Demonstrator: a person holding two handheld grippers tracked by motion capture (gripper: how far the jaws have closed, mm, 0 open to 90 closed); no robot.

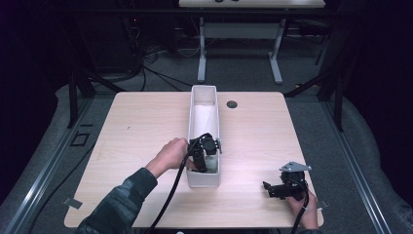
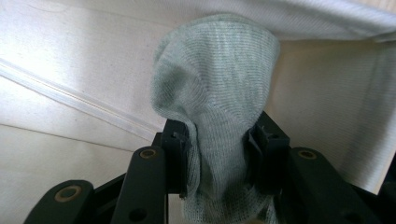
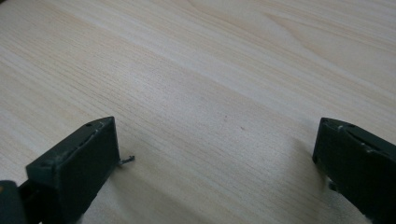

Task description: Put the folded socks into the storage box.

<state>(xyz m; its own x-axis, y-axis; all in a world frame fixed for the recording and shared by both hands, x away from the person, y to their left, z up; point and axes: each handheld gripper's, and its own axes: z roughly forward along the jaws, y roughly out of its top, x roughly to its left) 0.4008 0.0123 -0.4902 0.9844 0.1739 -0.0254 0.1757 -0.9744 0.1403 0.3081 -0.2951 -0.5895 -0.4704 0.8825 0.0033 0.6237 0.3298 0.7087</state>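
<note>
Left claw [image 2: 219,154] is squeezed tight on a soft grey-green knitted sock [image 2: 217,93], and the sock bulges out above the two black jaws. That claw is down inside the near end of the long white plastic bin [image 1: 192,105], which stands in the middle of the big, pale wooden table [image 1: 141,126]. In the high view, the left claw [image 1: 200,158] sits between the bin's walls, and the person's left hand [image 1: 170,153] is pressed up close to the bin's left side.

Going from big to small: the table is the biggest thing, and its top is bare except for the bin and a small dark round hole cover [image 1: 232,104] near the far edge. The bin is next. It looks lined with white cloth, and the far part of it looks empty as far as I can see. The sock is the smallest thing.

Right claw [image 1: 275,189] is wide open and holds nothing. It rests low over the table near the front right corner, well apart from the bin. In its own view, only bare wood lies between the jaws.

I think the job is putting the sock into the bin. The sock is already inside the bin walls, so most of it looks done. What is left is letting go and lifting the claw out.
</note>
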